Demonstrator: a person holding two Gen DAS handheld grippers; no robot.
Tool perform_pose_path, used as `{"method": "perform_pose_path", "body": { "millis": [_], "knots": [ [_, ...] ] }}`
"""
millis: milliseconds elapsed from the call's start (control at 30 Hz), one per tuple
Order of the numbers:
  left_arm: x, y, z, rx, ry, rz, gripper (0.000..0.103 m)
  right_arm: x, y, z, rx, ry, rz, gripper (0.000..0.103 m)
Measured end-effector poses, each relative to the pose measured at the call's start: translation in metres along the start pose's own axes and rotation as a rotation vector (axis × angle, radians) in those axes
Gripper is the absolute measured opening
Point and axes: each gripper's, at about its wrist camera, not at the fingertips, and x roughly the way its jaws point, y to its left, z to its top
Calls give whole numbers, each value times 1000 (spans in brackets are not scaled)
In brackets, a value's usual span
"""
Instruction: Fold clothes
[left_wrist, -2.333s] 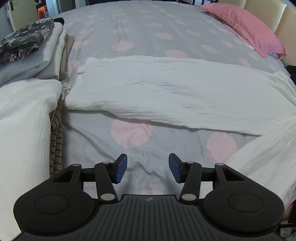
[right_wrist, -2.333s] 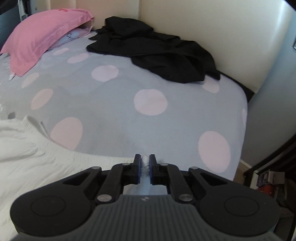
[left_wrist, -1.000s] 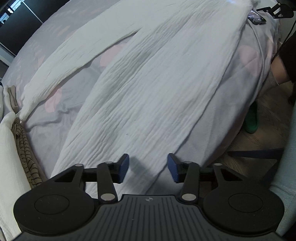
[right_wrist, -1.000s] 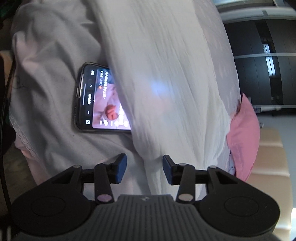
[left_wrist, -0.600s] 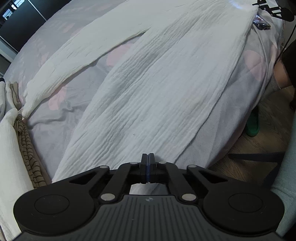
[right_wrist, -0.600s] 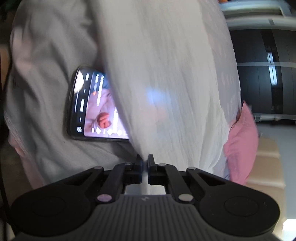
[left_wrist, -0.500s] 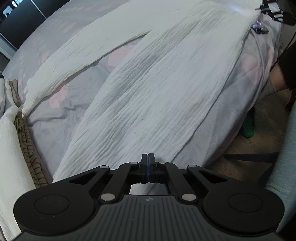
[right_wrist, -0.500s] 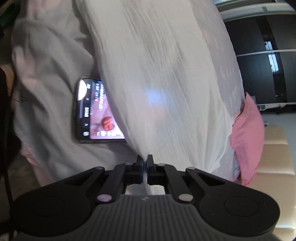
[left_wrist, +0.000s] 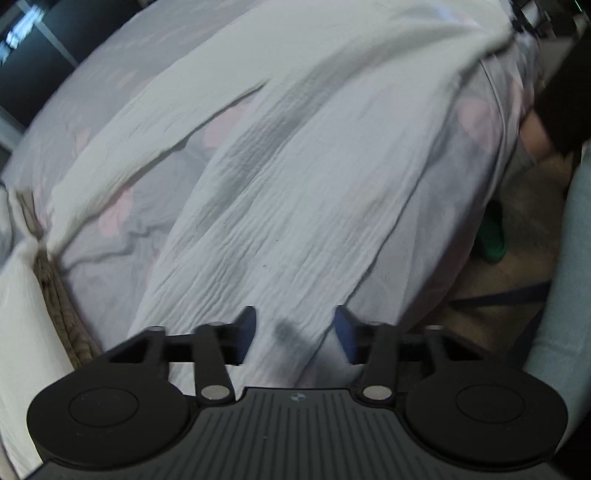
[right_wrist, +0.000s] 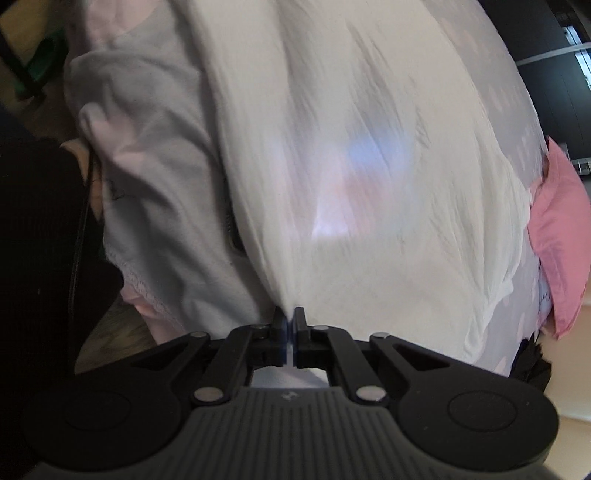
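The white garment (left_wrist: 303, 184) lies spread over the polka-dot bed (left_wrist: 122, 236), running toward 1 o'clock. The left tongs (left_wrist: 294, 334) gape wide over its near end, while the right tongs (right_wrist: 288, 325) pinch its edge tight, a pink pillow (right_wrist: 557, 236) at 3 o'clock.

The white cloth (left_wrist: 295, 177) covers most of the near side of the bed (left_wrist: 122, 229), so little bare sheet is left there. One open strip of sheet runs between its two long parts. On the left a pile of folded clothes (left_wrist: 22, 314) blocks the way. A pink pillow (right_wrist: 557, 236) stands at the far edge. Something flat, maybe a phone, glows under the cloth. The left tongs (left_wrist: 295, 332) stand wide apart.
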Motion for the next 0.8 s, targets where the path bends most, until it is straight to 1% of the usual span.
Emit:
{"method": "perform_pose_path", "body": {
  "millis": [133, 200, 267, 300, 333, 400, 500, 567, 667, 767, 800],
  "knots": [
    [15, -11, -2, 48, 34, 24, 46, 1, 1, 2, 13, 0, -3, 3],
    [22, -14, -2, 59, 46, 28, 41, 0, -1, 3, 23, -4, -9, 3],
    [27, -13, 0, 52, 56, 14, 15, -2, -4, 3, 36, -9, -17, 3],
    [27, -10, 2, 37, 57, 4, 9, -3, -5, 3, 43, -11, -21, 3],
    [25, -8, 2, 29, 51, 10, 3, -4, -6, 3, 50, -14, -24, 3],
    [19, -2, 3, 13, 37, 14, 2, -6, -10, 4, 64, -19, -32, 3],
    [1, 11, 4, -35, 20, -27, 2, -15, -19, 6, 79, -28, -34, 3],
    [-11, 19, 4, -67, 11, -57, 1, -22, -23, 8, 65, -29, -27, 3],
    [-28, 28, 2, -95, 9, -142, 1, -33, -26, 10, 24, -4, -5, 3],
    [-41, 26, -5, -89, 28, -240, 1, -37, -22, 10, -6, 42, 50, 3],
    [-40, 21, -7, -72, 40, -255, 1, -36, -20, 10, -12, 57, 69, 3]
  ]
}}
